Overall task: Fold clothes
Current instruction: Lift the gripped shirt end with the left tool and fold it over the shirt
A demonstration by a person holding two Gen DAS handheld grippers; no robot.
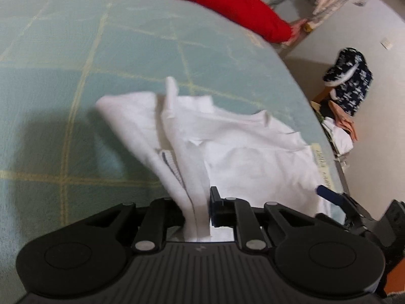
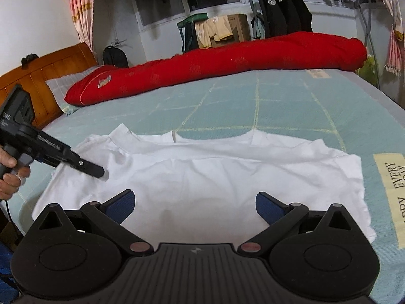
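A white T-shirt (image 2: 202,172) lies spread on the pale green bed sheet (image 2: 278,101), with its collar towards the far side. My left gripper (image 1: 197,202) is shut on a bunch of the shirt's fabric and holds it lifted, so that side of the shirt (image 1: 253,152) rises in a ridge. In the right wrist view the left gripper (image 2: 100,172) bites the shirt's left sleeve area, held by a hand (image 2: 10,177). My right gripper (image 2: 195,202) stands open over the shirt's near part, with nothing between its blue pads (image 2: 121,205).
A long red rolled quilt (image 2: 227,58) lies along the far side of the bed. A wooden headboard (image 2: 50,76) and a pillow are at the left. Clothes hang on a rack (image 2: 278,12) behind. The bed's edge curves off at the right (image 1: 316,116), beside piled clothes.
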